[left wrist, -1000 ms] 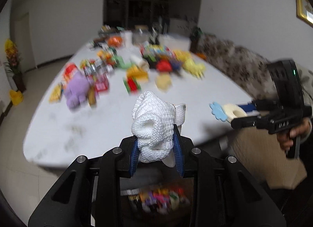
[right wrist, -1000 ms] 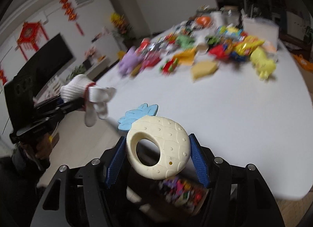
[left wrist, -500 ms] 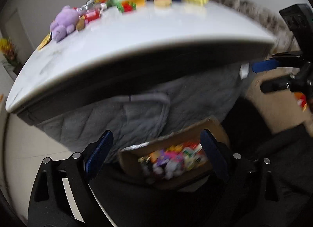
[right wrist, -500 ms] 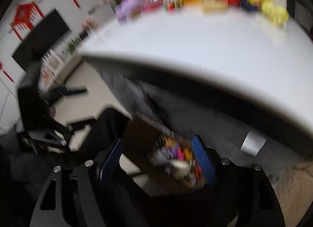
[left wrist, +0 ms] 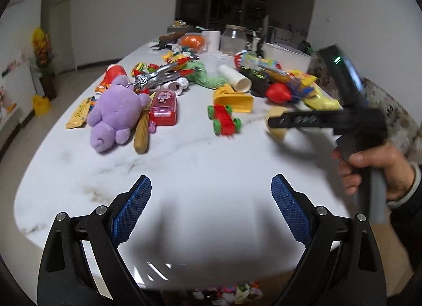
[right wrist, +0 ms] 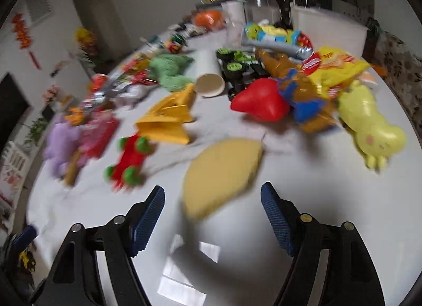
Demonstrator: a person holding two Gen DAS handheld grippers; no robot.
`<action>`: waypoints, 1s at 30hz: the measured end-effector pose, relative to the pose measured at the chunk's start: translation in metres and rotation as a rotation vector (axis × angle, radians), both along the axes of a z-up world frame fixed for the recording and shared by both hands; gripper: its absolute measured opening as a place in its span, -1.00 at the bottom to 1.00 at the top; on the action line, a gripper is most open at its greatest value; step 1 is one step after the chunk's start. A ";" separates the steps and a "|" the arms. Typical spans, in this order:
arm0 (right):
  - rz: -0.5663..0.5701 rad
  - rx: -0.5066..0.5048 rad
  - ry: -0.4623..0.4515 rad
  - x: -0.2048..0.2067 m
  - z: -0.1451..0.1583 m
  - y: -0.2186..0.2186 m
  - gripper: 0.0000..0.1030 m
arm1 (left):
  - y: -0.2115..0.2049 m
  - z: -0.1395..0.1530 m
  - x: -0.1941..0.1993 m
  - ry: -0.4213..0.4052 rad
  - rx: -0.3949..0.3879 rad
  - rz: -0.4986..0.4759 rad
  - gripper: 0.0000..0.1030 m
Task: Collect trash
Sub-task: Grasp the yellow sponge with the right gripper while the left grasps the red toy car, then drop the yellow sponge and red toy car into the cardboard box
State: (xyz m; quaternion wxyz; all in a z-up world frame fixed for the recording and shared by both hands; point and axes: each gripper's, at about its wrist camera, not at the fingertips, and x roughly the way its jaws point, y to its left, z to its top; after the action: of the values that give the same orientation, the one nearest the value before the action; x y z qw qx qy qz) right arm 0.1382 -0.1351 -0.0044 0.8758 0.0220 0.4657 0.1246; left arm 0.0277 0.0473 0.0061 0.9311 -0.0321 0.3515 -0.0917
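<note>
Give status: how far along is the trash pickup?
Early. Some items already sit in the box below the table edge. Left gripper and right gripper are both open and empty, the right over the tan piece. Purple plush, red car and much more remain.

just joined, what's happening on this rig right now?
A person is clearing a cluttered white table with two handheld grippers. Both are open and empty. The left gripper hovers over the bare near end of the table. The right gripper points at a flat tan piece lying just ahead of its fingers, with a red toy car beside that. A purple plush, wrappers and other toys lie further along the table.
</note>
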 end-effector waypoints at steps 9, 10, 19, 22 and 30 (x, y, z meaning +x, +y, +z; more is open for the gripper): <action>0.108 -0.147 -0.044 -0.023 -0.001 -0.012 -0.22 | -0.021 -0.014 0.087 0.113 -0.073 0.043 0.75; 0.106 -0.126 -0.039 -0.027 -0.002 -0.018 -0.22 | -0.030 -0.017 0.101 0.128 -0.040 0.056 0.75; 0.063 0.011 -0.027 -0.070 0.002 -0.081 -0.22 | -0.062 -0.031 0.147 0.187 0.117 0.108 -0.27; 0.061 0.026 -0.060 -0.084 0.009 -0.085 -0.22 | -0.056 -0.025 0.123 0.185 0.076 0.089 -0.27; 0.153 0.100 -0.136 -0.146 0.043 -0.073 -0.22 | -0.046 0.025 -0.012 0.034 0.082 -0.007 -0.27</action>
State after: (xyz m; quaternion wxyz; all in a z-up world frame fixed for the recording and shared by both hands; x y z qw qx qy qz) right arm -0.0078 -0.2084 0.0385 0.8912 0.0216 0.3986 0.2155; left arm 0.0159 0.0017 0.0310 0.9253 0.0059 0.3706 -0.0798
